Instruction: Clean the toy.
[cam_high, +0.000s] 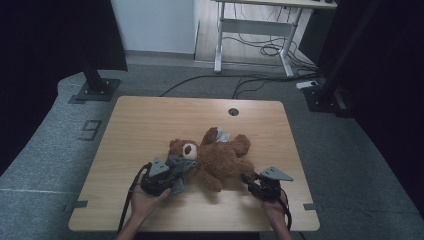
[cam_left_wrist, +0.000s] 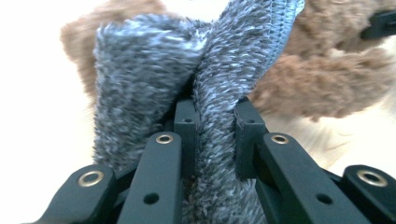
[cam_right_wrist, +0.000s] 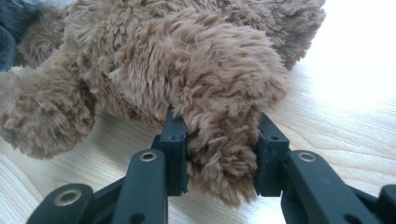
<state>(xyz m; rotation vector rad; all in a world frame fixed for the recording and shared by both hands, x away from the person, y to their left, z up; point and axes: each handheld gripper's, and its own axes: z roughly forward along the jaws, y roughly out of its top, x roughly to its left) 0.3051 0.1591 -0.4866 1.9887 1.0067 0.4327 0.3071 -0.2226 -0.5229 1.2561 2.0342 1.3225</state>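
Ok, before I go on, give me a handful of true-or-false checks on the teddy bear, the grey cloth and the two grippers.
1. The left gripper is clamped on the grey cloth. True.
2. The right gripper is open and hangs clear of the teddy bear. False: its jaws pinch one of the bear's brown plush limbs.
3. The bear lies on the wooden table. True.
4. The bear sits upright. False: it lies flat on the tabletop.
5. The grey cloth sits at the bear's head end. True.
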